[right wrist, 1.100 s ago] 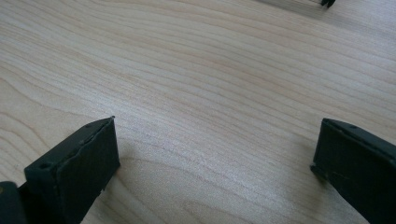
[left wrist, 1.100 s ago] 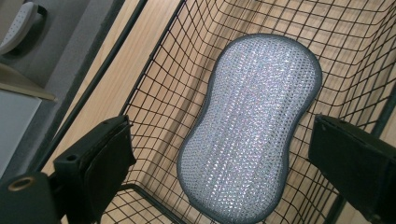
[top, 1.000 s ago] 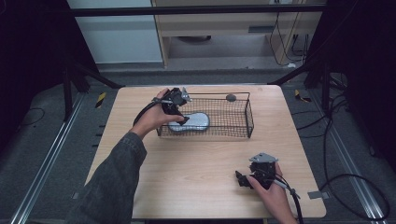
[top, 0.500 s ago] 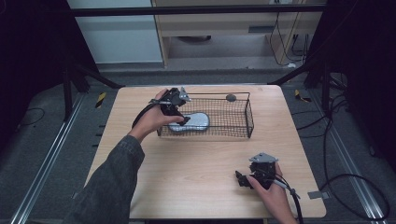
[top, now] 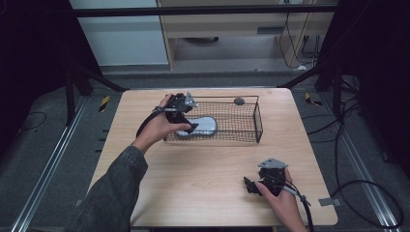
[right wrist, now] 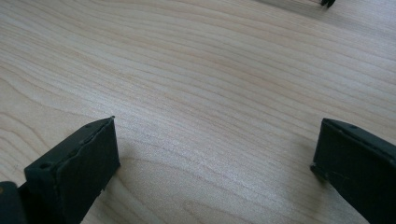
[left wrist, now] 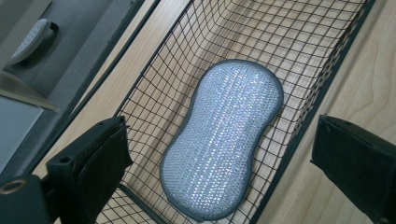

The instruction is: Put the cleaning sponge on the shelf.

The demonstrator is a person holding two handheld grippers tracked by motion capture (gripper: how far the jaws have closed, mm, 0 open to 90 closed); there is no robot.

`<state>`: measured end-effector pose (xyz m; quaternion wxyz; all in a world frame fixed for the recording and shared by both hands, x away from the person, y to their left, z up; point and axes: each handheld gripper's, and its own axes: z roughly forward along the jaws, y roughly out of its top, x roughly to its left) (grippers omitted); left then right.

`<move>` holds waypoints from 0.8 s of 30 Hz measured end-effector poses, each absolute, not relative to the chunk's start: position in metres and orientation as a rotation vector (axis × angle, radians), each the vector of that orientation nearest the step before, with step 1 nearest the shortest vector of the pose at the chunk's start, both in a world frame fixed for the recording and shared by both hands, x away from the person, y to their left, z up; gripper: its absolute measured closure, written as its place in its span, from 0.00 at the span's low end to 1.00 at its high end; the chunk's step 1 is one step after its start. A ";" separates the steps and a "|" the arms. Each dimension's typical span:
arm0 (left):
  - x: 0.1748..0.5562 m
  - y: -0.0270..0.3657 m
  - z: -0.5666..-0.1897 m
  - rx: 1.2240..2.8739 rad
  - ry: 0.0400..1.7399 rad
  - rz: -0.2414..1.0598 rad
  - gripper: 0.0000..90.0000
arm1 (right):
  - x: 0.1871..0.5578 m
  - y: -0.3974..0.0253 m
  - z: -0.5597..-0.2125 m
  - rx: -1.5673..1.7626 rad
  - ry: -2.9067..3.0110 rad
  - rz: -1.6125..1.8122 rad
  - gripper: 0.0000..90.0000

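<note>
High view showed a light wooden worktop [top: 203, 179] with a black wire basket [top: 256, 118] standing toward twelve o'clock. A silver-grey, peanut-shaped scrubbing pad [top: 200, 126] lay flat on the basket floor at its nine o'clock end. A small dark rounded object [top: 239, 101], too small to identify, sat at the basket's far rim. The left gripper [top: 181, 113], held in the person's left hand [top: 159, 126], hung over the nine o'clock end of the basket, just beside the pad. The right gripper [top: 254, 186], held in the right hand [top: 280, 198], rested low near the five o'clock corner of the worktop, well apart from the basket, pointing toward nine o'clock.

Left gripper view looked down on the scrubbing pad [left wrist: 224, 140], its sparkling woven face edged in grey, lying inside the wire basket [left wrist: 303, 135]. The jaws stood wide apart, one on each side of the pad and above it, holding nothing.

Right gripper view showed bare wood grain of the worktop [right wrist: 210, 93] between jaws spread wide and empty.
</note>
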<state>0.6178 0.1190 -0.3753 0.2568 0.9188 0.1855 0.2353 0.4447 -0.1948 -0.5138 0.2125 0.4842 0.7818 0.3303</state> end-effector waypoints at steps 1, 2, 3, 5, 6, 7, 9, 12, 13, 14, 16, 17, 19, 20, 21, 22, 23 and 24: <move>0.618 0.119 -0.375 2.493 0.503 0.638 0.04 | 0.445 -0.195 -0.514 1.344 2.171 0.917 0.00; 0.614 0.119 -0.376 2.495 0.505 0.640 0.04 | 0.445 -0.195 -0.514 1.344 2.171 0.917 0.00; 0.614 0.119 -0.376 2.495 0.505 0.640 0.04 | 0.445 -0.195 -0.514 1.345 2.171 0.917 0.00; 0.610 0.119 -0.375 2.488 0.516 0.642 0.04 | 0.445 -0.195 -0.514 1.346 2.171 0.918 0.00; 0.605 0.119 -0.375 2.465 0.529 0.623 0.04 | 0.445 -0.195 -0.514 1.345 2.171 0.918 0.00; 0.605 0.119 -0.375 2.465 0.529 0.623 0.04 | 0.445 -0.195 -0.514 1.344 2.171 0.919 0.00; 0.602 0.119 -0.376 2.461 0.532 0.621 0.03 | 0.445 -0.195 -0.514 1.345 2.171 0.918 0.00; 0.597 0.119 -0.375 2.461 0.525 0.621 0.03 | 0.445 -0.195 -0.514 1.345 2.170 0.919 0.00; 0.597 0.119 -0.375 2.461 0.525 0.621 0.03 | 0.445 -0.195 -0.514 1.340 2.169 0.919 0.00; 0.594 0.118 -0.374 2.458 0.524 0.622 0.03 | 0.445 -0.195 -0.514 1.339 2.169 0.919 0.00; 0.593 0.118 -0.374 2.455 0.531 0.627 0.04 | 0.445 -0.195 -0.514 1.350 2.169 0.920 0.00; 0.592 0.118 -0.374 2.452 0.535 0.627 0.04 | 0.445 -0.194 -0.514 1.352 2.169 0.920 0.00; 0.588 0.117 -0.373 2.443 0.547 0.622 0.04 | 0.445 -0.195 -0.514 1.351 2.170 0.918 0.00; 0.585 0.116 -0.372 2.441 0.545 0.630 0.04 | 0.444 -0.195 -0.514 1.352 2.169 0.918 0.00; 0.584 0.116 -0.372 2.445 0.543 0.633 0.04 | 0.444 -0.195 -0.514 1.352 2.169 0.918 0.00; 0.584 0.116 -0.372 2.445 0.543 0.633 0.04 | 0.444 -0.195 -0.514 1.352 2.169 0.918 0.00; 0.580 0.115 -0.372 2.434 0.554 0.636 0.04 | 0.444 -0.194 -0.513 1.358 2.166 0.923 0.00; 0.580 0.115 -0.372 2.434 0.554 0.636 0.04 | 0.444 -0.194 -0.513 1.358 2.166 0.923 0.00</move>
